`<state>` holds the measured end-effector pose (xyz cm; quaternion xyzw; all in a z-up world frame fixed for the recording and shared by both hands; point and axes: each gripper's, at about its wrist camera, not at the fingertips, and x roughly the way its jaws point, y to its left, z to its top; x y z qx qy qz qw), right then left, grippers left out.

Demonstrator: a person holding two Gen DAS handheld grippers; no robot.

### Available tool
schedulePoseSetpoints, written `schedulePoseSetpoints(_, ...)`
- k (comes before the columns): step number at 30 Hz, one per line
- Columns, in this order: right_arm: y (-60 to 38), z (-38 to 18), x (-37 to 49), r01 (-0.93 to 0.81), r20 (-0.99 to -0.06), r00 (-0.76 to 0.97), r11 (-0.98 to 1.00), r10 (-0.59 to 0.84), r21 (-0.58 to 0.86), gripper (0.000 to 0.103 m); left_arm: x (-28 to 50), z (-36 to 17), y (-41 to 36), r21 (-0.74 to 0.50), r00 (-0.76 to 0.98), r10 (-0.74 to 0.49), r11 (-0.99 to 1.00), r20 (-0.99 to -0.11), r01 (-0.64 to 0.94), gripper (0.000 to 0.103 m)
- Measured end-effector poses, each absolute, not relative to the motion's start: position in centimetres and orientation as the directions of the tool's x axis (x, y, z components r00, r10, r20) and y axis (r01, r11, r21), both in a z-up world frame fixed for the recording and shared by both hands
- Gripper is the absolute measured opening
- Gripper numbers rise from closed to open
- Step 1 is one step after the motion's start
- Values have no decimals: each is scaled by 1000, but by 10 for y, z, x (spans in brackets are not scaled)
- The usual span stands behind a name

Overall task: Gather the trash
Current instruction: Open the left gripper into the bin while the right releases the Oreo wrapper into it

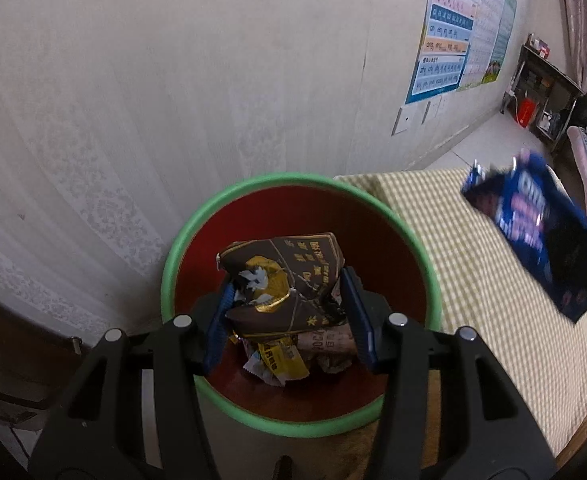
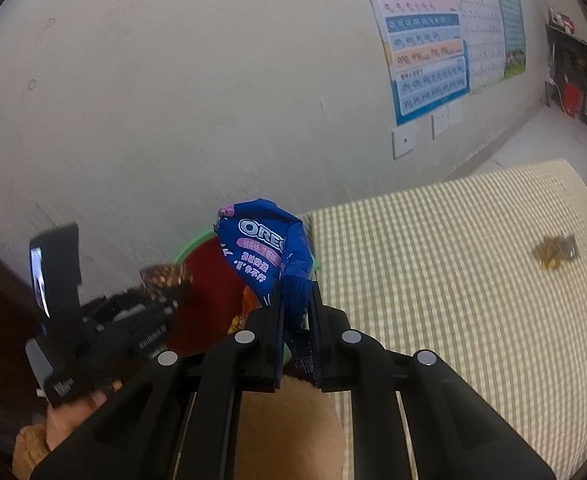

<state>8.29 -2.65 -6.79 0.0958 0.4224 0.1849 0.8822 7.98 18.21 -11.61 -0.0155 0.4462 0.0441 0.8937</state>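
Against a pale wall hung with posters [image 1: 449, 36], a checked cloth [image 2: 433, 280] covers the surface beside the bin [image 1: 181, 240]. Your left gripper [image 1: 289, 316] hangs over the bin's mouth, its fingers [image 1: 357, 316] spread on either side of a brown and gold wrapper [image 1: 289, 276]; you cannot tell from this view whether they touch it. Below that wrapper, between your fingertips, the red inside of the bin holds crumpled paper and a yellow wrapper [image 1: 281, 364]. Your right gripper [image 2: 297, 300] is clamped on a blue Oreo packet [image 2: 265, 248], which sticks up past the fingertips, in front of the bin's green rim. Well to the right of those fingers, a small golden wrapper [image 2: 553, 254] lies on the cloth.
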Motion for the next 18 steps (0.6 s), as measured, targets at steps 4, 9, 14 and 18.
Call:
schedulePoseSetpoints(4, -23, -63, 88, -258, -700, 580, 909, 417, 327, 12, 79, -116, 188, -11, 594, 56, 994, -803, -108, 49)
schedulePoseSetpoints(9, -19, -62, 89, -269, -699, 580, 908, 418, 320, 12, 80, -114, 188, -5, 596, 61, 994, -801, -109, 49)
schedulePoseSetpoints(14, -13, -68, 92, -278, -706, 568, 906, 422, 318, 12, 80, -115, 189, -9, 595, 59, 994, -802, -112, 49)
schedulePoseSetpoints(18, -3, -74, 97, -292, -720, 548, 904, 425, 311, 12, 80, -118, 191, -20, 589, 52, 993, -807, -115, 49)
